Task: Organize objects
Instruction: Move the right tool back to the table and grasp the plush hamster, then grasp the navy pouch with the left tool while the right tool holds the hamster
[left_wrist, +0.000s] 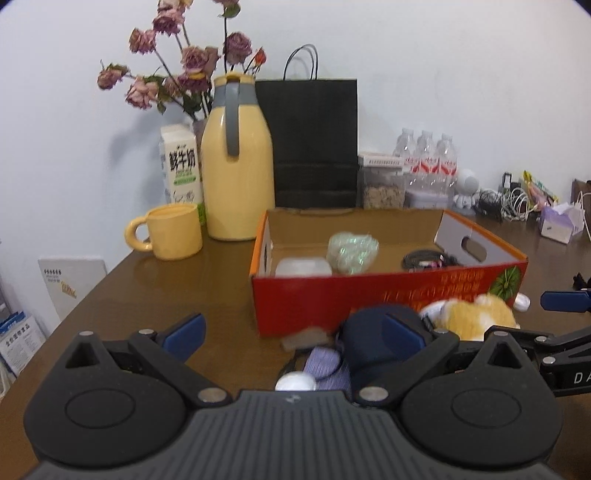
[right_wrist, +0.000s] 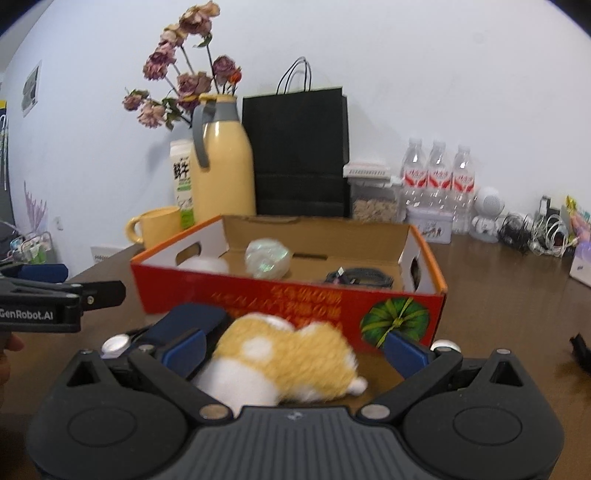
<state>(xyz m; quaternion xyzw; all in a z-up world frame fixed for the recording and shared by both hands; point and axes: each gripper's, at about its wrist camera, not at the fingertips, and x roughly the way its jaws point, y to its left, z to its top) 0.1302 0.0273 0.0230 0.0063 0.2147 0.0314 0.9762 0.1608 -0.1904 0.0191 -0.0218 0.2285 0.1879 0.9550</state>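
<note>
My right claw (right_wrist: 295, 350) is spread wide around a yellow-and-white plush toy (right_wrist: 284, 362) that lies on the wooden table (right_wrist: 517, 295) between my blue pads (right_wrist: 184, 347); the left pad looks to be at the toy's flank, the right one stands clear of it. My left claw (left_wrist: 295, 332) is also spread wide, and between its fingers I see a dark navy pouch (left_wrist: 373, 343), a lilac cloth piece (left_wrist: 325, 365) and a small white round thing (left_wrist: 295, 382), all blurred; I cannot tell whether either pad touches them. Just past both claws stands the red cardboard box (right_wrist: 258, 299), open at the top. Inside it lie a shiny pale-green wad (right_wrist: 267, 256), a white lidded case (left_wrist: 303, 266) and a coiled black cable (right_wrist: 358, 277). Behind the box stand a yellow jug (left_wrist: 238, 166), a yellow mug (left_wrist: 171, 236), a milk carton (left_wrist: 181, 166) and a black paper bag (left_wrist: 310, 144).
</note>
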